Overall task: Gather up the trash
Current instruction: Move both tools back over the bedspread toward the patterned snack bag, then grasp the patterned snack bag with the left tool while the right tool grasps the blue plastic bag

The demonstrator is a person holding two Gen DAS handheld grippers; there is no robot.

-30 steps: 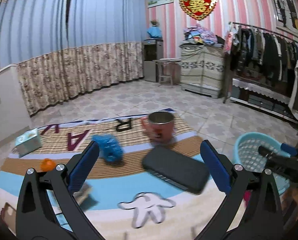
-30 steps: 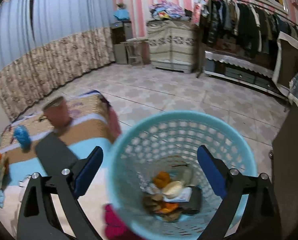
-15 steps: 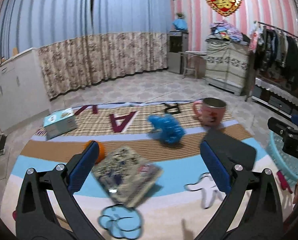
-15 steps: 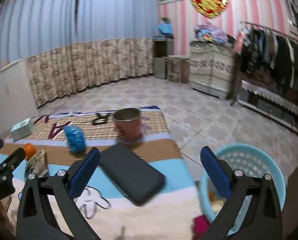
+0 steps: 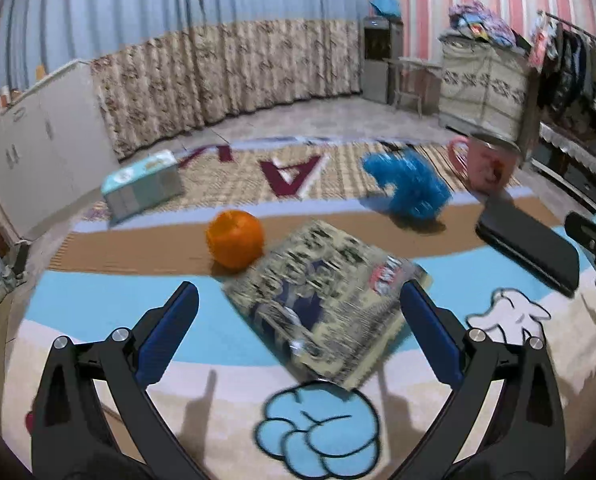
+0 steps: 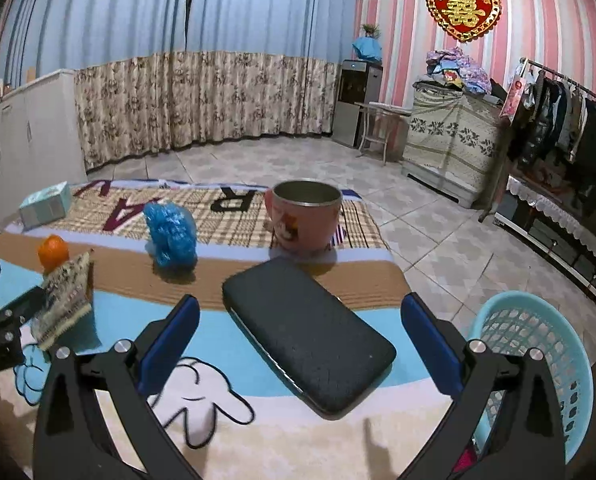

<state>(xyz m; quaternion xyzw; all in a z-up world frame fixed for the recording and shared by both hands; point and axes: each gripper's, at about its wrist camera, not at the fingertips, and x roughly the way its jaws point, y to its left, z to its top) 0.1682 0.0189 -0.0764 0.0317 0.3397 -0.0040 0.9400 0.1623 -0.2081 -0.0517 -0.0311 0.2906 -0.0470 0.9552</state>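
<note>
- Hovering over the mat, the left gripper is spread wide with nothing in it; the wrapper lies flat between its fingers, at 12 o'clock.
- The right gripper is equally wide and empty, above the black case.
- The basket stands off the mat at the right gripper's 3 o'clock; its contents are barely visible, so progress is hard to judge.
- Likely left: wrapper, blue bag, perhaps the orange.
- The orange touches the wrapper at 11 o'clock and may roll when it lifts.
- Mug and box sit farther back, not in the way.
</note>
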